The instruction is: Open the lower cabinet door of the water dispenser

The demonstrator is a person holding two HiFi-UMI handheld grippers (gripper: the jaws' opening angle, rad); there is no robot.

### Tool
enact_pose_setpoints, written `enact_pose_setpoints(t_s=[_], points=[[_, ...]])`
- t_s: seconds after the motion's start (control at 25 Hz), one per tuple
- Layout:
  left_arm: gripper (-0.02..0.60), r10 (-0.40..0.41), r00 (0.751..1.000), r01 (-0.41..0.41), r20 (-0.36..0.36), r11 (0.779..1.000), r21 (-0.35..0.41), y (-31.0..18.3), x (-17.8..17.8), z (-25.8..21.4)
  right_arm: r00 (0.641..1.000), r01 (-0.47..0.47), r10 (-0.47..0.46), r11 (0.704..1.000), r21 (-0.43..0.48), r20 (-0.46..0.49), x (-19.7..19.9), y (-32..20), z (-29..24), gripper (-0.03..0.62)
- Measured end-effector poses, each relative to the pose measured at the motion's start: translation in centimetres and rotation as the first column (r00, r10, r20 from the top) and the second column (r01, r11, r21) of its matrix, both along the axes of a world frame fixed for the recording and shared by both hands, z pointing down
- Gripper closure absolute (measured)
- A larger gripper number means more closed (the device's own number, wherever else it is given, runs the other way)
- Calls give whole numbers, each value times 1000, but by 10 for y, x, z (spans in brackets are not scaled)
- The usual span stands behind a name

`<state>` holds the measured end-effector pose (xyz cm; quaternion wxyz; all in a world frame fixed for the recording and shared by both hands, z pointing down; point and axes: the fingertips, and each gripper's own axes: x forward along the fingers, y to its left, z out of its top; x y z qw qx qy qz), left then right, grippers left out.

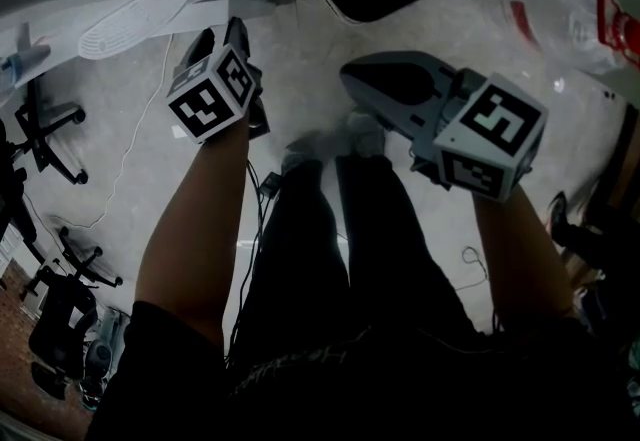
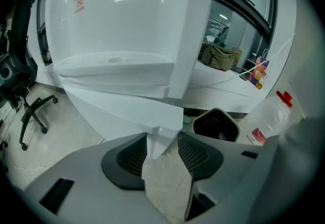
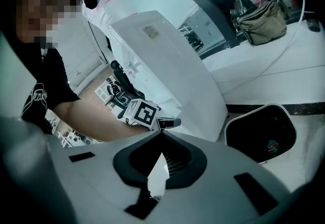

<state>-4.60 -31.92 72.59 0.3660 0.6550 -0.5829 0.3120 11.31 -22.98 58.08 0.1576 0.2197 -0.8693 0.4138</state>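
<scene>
White cabinet door is pinched at its edge by the left gripper; the right gripper is closed, empty. Pulling off the hinge's arc could slip it free.

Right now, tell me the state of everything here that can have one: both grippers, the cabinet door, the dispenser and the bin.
left gripper: fingers closed on the cabinet door's corner.
right gripper: fingers together, nothing between them.
cabinet door: swung part-way out, it seems.
water dispenser: upright.
bin: uncovered, open at the top.
</scene>
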Motion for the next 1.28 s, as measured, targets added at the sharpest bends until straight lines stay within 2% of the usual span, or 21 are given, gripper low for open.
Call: enact_pose_setpoints(t_s=[0.52, 0.72, 1.28], points=[[397, 64, 998, -62, 27, 996, -71, 35, -16, 0, 1000, 5, -6, 1000, 19, 30, -38, 17, -7, 582], [410, 93, 995, -90, 35, 993, -80, 48, -21, 1, 999, 12, -11, 1000, -16, 31, -51, 26, 0, 582], [448, 106, 994, -103, 34, 992, -71, 72, -33, 1, 998, 59, -58, 998, -18, 29, -73, 38, 10, 582]])
